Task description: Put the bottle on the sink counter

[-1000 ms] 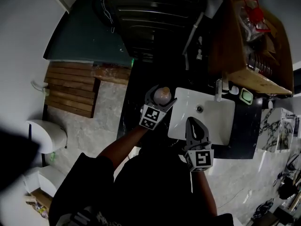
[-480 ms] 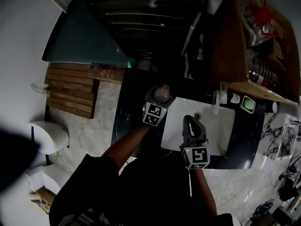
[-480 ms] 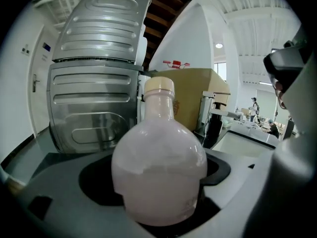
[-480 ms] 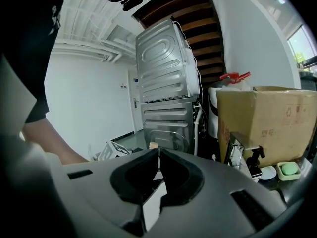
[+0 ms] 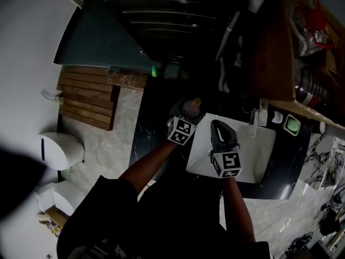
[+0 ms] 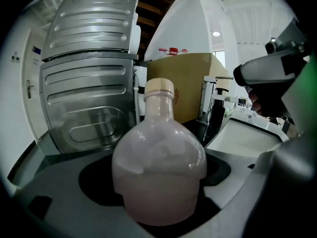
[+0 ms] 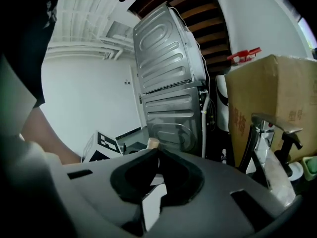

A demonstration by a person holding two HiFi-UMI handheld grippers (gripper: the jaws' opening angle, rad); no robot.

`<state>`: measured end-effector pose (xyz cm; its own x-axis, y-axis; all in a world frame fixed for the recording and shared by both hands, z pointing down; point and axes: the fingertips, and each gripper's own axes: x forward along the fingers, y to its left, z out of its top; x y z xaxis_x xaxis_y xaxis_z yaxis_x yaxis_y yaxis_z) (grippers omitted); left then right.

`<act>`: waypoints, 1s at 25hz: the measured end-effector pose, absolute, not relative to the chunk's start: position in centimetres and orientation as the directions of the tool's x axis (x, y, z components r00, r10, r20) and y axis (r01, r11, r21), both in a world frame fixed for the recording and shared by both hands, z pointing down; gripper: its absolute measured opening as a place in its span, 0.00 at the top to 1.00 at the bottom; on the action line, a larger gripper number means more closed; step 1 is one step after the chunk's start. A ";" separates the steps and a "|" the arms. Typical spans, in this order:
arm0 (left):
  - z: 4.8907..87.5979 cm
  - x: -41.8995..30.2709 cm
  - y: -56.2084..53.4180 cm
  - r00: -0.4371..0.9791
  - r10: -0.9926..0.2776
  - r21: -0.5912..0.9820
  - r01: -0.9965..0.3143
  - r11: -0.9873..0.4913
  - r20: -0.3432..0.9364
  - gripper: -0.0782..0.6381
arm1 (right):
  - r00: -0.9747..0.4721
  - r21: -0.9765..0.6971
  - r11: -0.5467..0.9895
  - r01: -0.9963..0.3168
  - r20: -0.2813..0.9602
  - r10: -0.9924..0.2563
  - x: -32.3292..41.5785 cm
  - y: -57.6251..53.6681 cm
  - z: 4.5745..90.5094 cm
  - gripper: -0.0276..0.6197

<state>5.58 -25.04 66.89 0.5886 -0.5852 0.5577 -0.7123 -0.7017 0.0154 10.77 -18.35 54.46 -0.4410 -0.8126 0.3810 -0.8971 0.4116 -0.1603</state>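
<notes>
A round-bellied bottle [image 6: 159,167] with pale pink liquid and a tan cap stands upright between the jaws of my left gripper [image 6: 161,202], which is shut on it. In the head view the bottle [image 5: 190,108] hangs over the dark counter [image 5: 153,112] just left of the white sink basin [image 5: 259,152], with the left gripper [image 5: 186,117] behind it. My right gripper [image 5: 222,136] is over the basin, its jaws closed together with nothing in them; in its own view only the bottle's cap [image 7: 153,143] peeks over the right gripper [image 7: 157,177].
A chrome tap [image 5: 252,117] stands at the basin's back edge, with a green soap dish [image 5: 292,124] to its right. A brown cardboard box [image 6: 185,90] and a ribbed metal appliance [image 6: 89,83] rise behind the counter. A toilet [image 5: 59,150] is on the marble floor at left.
The view has shifted, and both grippers sit slightly farther toward the counter's back. The left gripper still holds the bottle by the basin's left rim; the right gripper moved up over the basin.
</notes>
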 end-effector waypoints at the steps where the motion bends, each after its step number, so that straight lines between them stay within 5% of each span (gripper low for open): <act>1: 67.0 5.6 -25.0 0.586 -0.580 0.012 -0.709 -0.705 0.566 0.33 | -0.446 -0.172 0.412 -0.895 0.392 -0.805 10.9 -18.4 54.9 0.90; 25: 69.0 5.9 -24.6 0.526 -0.513 -0.042 -0.669 -0.742 0.679 0.33 | -0.597 -0.252 0.541 -0.802 0.359 -0.718 8.4 -23.5 57.6 0.89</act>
